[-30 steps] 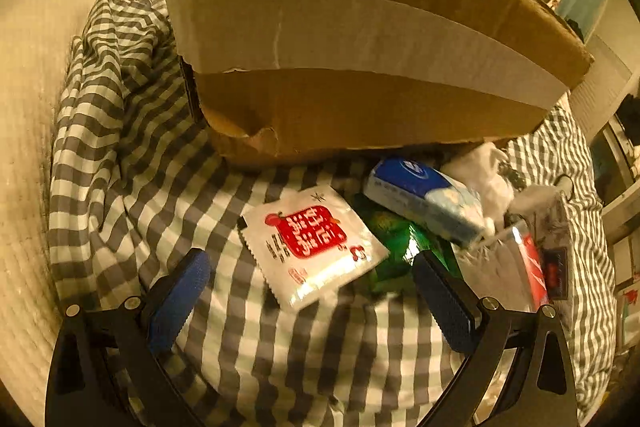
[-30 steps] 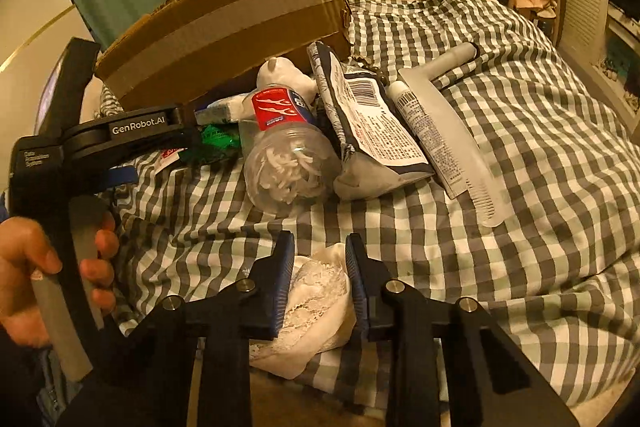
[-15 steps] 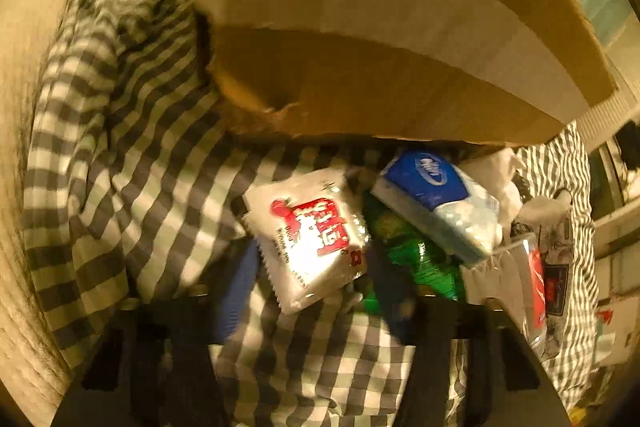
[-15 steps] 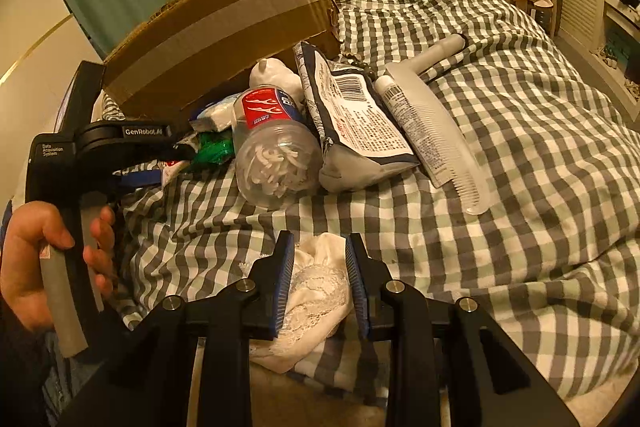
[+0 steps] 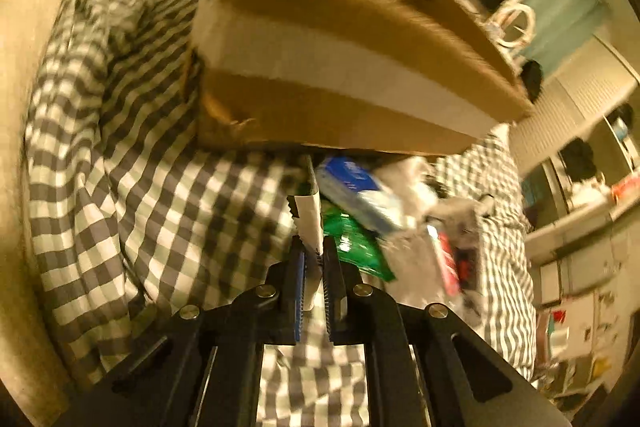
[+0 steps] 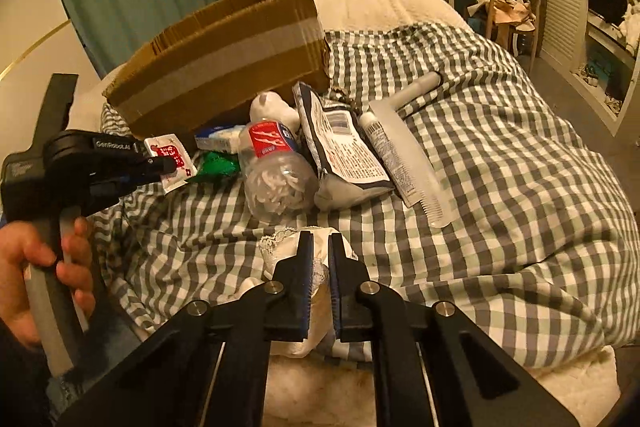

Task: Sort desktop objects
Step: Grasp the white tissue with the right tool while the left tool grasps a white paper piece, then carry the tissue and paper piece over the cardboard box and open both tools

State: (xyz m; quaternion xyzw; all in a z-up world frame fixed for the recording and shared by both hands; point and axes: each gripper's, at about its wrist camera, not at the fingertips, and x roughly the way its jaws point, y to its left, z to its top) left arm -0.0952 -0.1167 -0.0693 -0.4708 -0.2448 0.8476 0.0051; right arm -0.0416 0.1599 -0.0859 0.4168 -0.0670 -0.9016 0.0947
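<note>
One cardboard box (image 6: 224,55) stands at the far end of the bed (image 6: 500,155). One red-and-white sachet (image 6: 170,161), one green packet (image 6: 218,165), one blue-and-white tissue pack (image 6: 218,139), one clear plastic bottle (image 6: 276,167) with a red label, one white rounded object (image 6: 272,107) behind it that cannot be made out, one grey printed pouch (image 6: 344,155), one white tube (image 6: 390,157), one clear comb (image 6: 412,151). One piece of white lace cloth (image 6: 280,251) lies nearest. Two hand-held grippers: left hand-held gripper (image 6: 170,163), right hand-held gripper (image 6: 320,247).
</note>
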